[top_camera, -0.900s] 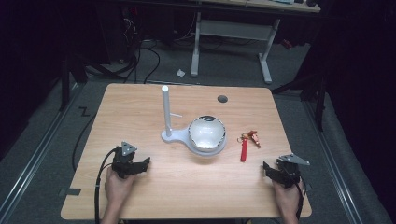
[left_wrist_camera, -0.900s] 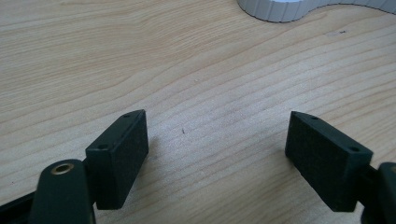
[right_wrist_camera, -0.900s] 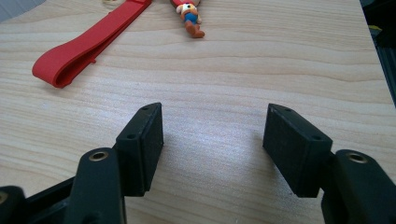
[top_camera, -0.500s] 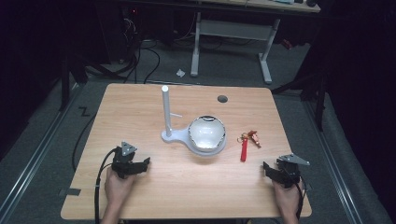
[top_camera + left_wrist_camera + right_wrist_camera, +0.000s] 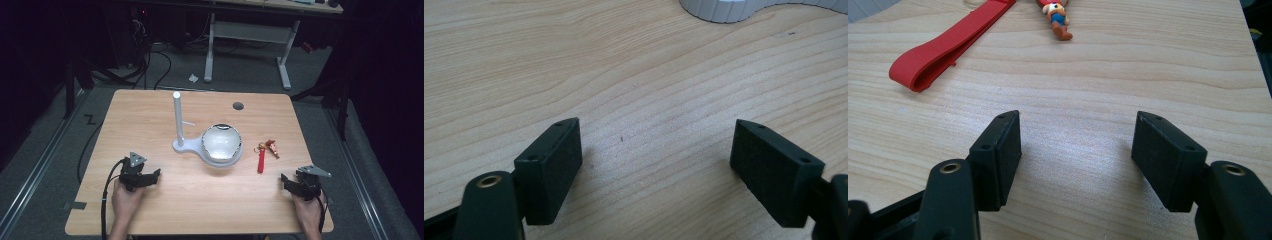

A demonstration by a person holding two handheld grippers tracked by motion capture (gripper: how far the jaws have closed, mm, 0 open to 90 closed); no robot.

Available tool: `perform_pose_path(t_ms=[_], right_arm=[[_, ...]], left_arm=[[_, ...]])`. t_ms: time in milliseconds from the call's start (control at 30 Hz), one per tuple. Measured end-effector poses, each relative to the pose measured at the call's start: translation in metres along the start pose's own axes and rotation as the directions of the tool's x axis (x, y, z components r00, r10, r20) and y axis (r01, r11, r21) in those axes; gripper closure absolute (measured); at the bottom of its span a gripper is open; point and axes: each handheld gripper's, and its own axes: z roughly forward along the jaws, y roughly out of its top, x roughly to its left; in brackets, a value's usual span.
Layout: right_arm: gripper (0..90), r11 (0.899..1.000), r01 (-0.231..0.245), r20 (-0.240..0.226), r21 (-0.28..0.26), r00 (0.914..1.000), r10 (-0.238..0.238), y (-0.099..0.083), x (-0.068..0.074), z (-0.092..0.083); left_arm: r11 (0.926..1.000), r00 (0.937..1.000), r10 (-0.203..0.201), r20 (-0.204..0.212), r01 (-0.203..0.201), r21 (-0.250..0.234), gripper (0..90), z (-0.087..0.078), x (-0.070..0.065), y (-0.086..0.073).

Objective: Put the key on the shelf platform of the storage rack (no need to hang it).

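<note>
The wooden table (image 5: 165,210) takes up most of the floor space here, and both grippers rest near its front edge, well apart from each other. In the middle stands the white post stand (image 5: 179,127), upright, with a thin peg jutting from its side, and a white bowl-like dish (image 5: 221,144) sits touching its base. To the right of that lies the red keychain strap (image 5: 261,161), flat on the wood, with a little cartoon figure charm (image 5: 272,146) at its far end. The right gripper (image 5: 288,183) is nearest to it, jaws released and spread with nothing between them; the left gripper (image 5: 155,175) is likewise spread wide over bare wood. From the high view the strap looks like a plain strip; the right gripper view shows it is a folded loop (image 5: 943,47) lying very flat, and picks out the charm's (image 5: 1055,15) colours. The left gripper view catches just the ribbed edge of the stand's base (image 5: 729,10). My worry is that flatness: jaws coming down could skid the strap along the table instead of pinching it, and the dangling charm may swing and snag near the dish.
</note>
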Motion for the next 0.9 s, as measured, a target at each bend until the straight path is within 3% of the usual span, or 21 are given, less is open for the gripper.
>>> perform_pose_path(t_ms=[667, 900], right_arm=[[37.8, 1.000, 0.006, -0.003, 0.013, 1.0000, -0.006, 0.002, -0.003, 0.000], [38.4, 1.000, 0.013, -0.033, 0.000, 0.9994, -0.013, 0.005, -0.002, -0.012]], left_arm=[[1.0000, 1.0000, -0.001, -0.002, 0.001, -0.002, 21.3, 0.000, 0.000, 0.000], [1.0000, 1.0000, -0.002, -0.003, 0.002, -0.001, 21.3, 0.001, 0.000, 0.000]])
